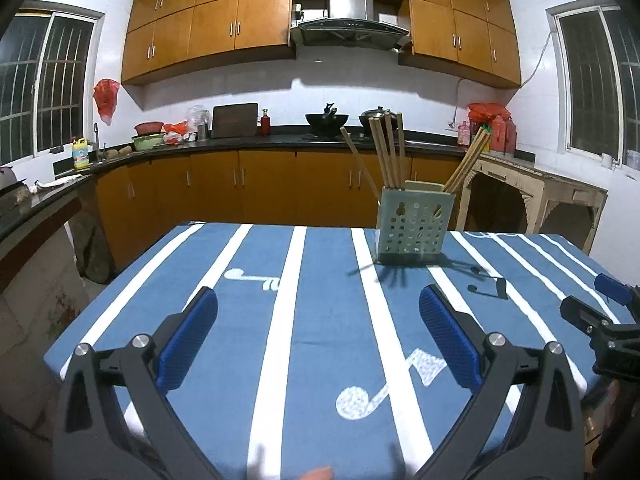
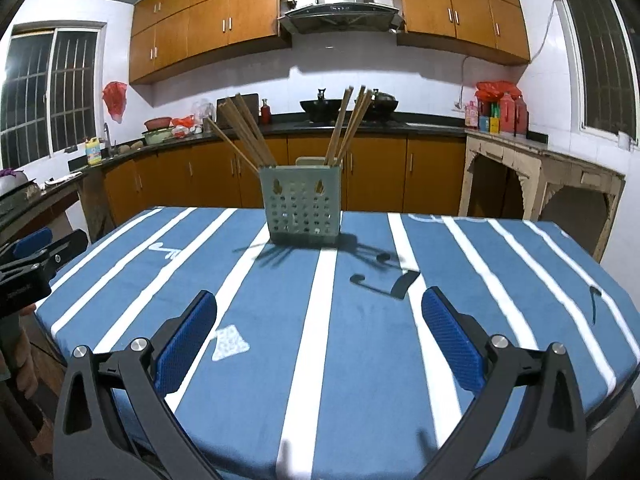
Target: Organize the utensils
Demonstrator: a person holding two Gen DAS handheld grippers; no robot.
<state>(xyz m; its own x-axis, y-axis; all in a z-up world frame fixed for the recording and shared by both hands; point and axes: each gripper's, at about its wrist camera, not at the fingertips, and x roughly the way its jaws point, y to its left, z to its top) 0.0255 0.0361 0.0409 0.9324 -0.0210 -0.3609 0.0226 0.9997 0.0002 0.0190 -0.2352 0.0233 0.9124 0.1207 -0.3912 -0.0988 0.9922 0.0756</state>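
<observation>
The left gripper [image 1: 318, 312] and the right gripper [image 2: 319, 316] both stand wide apart with nothing between the blue pads, above the near edge of the table [image 2: 360, 360]. The perforated utensil holder [image 2: 305, 208] stands upright near the far edge, wooden chopsticks [image 2: 248, 136] leaning in both compartments.

Both wrist views look forward and slightly down across the striped surface [image 1: 328, 320] from its near edge, toward the chopstick holder [image 1: 414, 226] and kitchen cabinets beyond. The left view sits left of the right; both share the holder.
</observation>
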